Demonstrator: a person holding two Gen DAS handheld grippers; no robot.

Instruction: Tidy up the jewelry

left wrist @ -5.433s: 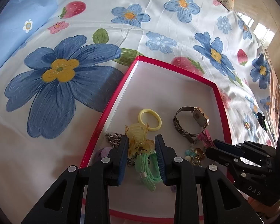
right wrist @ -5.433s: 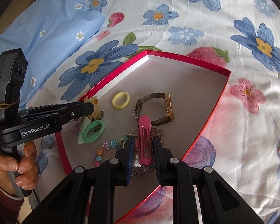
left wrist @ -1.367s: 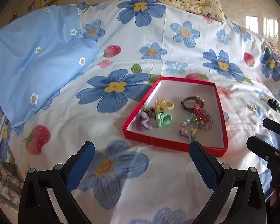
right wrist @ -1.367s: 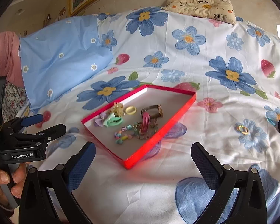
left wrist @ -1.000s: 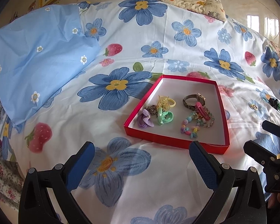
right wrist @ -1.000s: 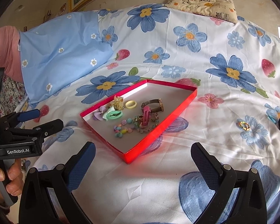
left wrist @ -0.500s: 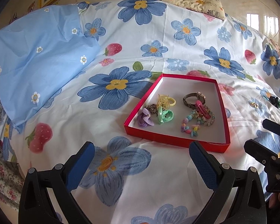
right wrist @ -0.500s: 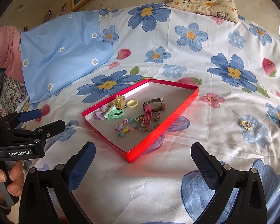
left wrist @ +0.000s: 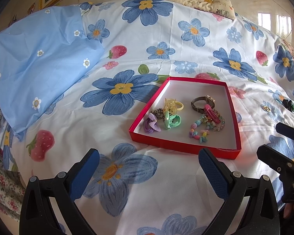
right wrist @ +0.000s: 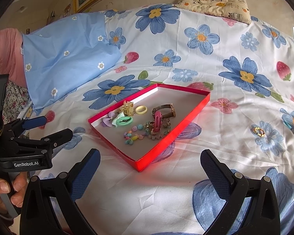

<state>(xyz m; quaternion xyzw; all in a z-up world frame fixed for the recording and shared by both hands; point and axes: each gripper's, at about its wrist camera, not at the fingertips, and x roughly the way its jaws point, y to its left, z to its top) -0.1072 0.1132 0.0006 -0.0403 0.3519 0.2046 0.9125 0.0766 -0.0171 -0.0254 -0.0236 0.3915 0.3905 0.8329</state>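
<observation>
A shallow red box [left wrist: 139, 125] [right wrist: 194, 109] lies on the flowered bedsheet. It holds a watch [left wrist: 202, 102] [right wrist: 164, 110], a pink hair clip [left wrist: 212, 113] [right wrist: 157, 124], a yellow claw clip [left wrist: 170, 105], a yellow ring [right wrist: 141, 109], a green hair tie [left wrist: 172, 120] [right wrist: 123, 121], a purple bow [left wrist: 151, 125] and beaded bracelets [left wrist: 200, 131] [right wrist: 135, 134]. My left gripper [left wrist: 149, 168] is open and empty, well short of the box. My right gripper [right wrist: 150, 169] is open and empty too. A gold ring [right wrist: 258, 131] [left wrist: 267, 108] lies on the sheet right of the box.
A black item and a teal item [right wrist: 293, 126] lie at the right edge of the sheet. A light blue pillow [left wrist: 35, 62] lies at the left and a panda-print cushion [right wrist: 213, 2] at the far end. Each gripper shows in the other's view.
Both grippers let go of the yellow clip and the pink clip in the box, opened wide and pulled far back. In the last second they have barely moved.
</observation>
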